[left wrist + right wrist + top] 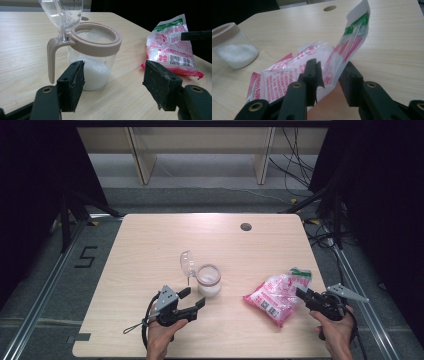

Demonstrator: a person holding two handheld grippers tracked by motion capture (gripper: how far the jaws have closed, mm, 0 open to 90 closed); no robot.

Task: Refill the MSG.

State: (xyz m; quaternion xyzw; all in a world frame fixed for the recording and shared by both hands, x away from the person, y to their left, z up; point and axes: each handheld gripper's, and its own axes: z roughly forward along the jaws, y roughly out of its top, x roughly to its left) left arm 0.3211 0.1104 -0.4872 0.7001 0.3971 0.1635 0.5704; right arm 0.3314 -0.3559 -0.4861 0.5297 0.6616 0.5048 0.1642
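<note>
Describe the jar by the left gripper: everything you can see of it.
The jar is clear, looks plastic, and stands upright on the table, roughly half full of white granules. A beige collar rings its mouth and runs into a beige handle hanging down one side. Its clear domed lid is flipped open, upright at the hinge. The left gripper sits open just short of it, not touching.

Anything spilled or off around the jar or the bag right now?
No spill shows on the table. The jar stands upright, lid flipped open, white granules inside. The pink bag lies crumpled, its torn-looking top standing up between the right hand-held gripper jaws. The left hand-held gripper is open.
</note>
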